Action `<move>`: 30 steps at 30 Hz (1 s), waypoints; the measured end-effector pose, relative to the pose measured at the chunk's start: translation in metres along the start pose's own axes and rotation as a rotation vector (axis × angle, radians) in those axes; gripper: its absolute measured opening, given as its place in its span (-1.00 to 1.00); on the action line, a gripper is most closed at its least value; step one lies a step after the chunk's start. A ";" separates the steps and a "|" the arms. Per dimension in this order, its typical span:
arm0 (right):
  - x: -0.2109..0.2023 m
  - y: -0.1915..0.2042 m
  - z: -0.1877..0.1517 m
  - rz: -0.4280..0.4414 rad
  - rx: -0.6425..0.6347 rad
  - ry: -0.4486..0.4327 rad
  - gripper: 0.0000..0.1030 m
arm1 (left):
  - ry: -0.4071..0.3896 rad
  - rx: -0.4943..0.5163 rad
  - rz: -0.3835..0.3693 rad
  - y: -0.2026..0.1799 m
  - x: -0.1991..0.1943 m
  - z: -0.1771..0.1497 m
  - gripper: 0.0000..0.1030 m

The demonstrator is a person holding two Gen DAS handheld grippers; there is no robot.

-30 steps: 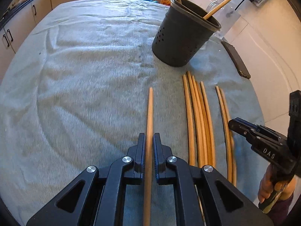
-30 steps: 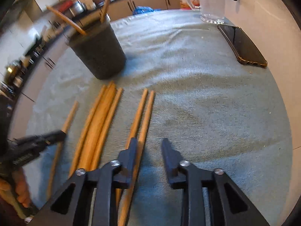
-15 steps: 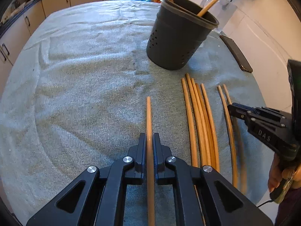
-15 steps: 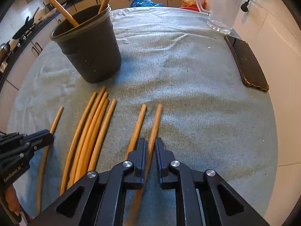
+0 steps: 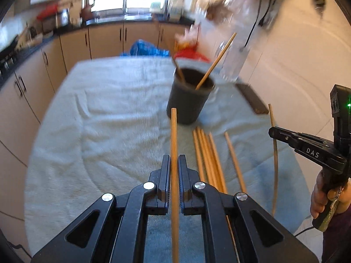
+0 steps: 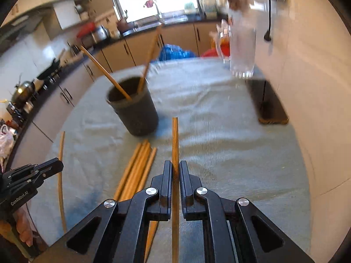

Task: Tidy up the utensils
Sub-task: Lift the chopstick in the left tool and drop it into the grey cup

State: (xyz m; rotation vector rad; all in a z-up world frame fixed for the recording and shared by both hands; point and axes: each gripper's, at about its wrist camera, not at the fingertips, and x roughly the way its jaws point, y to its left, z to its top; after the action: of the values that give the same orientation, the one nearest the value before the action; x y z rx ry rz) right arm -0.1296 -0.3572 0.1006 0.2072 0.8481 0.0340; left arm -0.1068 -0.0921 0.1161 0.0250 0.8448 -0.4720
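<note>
My left gripper [image 5: 174,162] is shut on a wooden chopstick [image 5: 173,135] and holds it above the towel, its tip pointing at the dark utensil cup [image 5: 188,100]. My right gripper [image 6: 175,167] is shut on another chopstick [image 6: 175,140], also lifted. The cup [image 6: 133,109] stands upright with two chopsticks in it. Several loose chopsticks [image 5: 208,153] lie on the towel in front of the cup; they also show in the right wrist view [image 6: 138,168]. Each gripper shows in the other's view: the right gripper [image 5: 271,132] and the left gripper [image 6: 60,164].
A grey towel [image 5: 105,114] covers the table. A phone [image 6: 266,103] lies at the right by the white wall. A clear glass jug [image 6: 241,50] stands behind it. Kitchen cabinets [image 5: 105,39] run along the left and back.
Both grippers have lifted and tilted up, each with its chopstick off the towel. The right gripper closed on its chopstick a second ago.
</note>
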 end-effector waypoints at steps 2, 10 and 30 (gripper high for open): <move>-0.018 0.007 -0.003 0.004 -0.012 -0.040 -0.86 | -0.043 0.018 0.011 -0.006 -0.015 -0.001 -0.88; -0.065 0.023 -0.016 0.016 -0.085 -0.135 -0.86 | -0.173 0.107 0.059 -0.027 -0.066 -0.019 -0.88; -0.108 0.040 -0.015 0.032 -0.142 -0.244 -0.86 | -0.289 0.118 0.033 -0.045 -0.116 -0.004 -0.88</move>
State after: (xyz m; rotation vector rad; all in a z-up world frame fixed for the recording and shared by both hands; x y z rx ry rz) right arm -0.2100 -0.3278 0.1791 0.0889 0.5964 0.0970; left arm -0.1943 -0.0862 0.2045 0.0780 0.5321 -0.4807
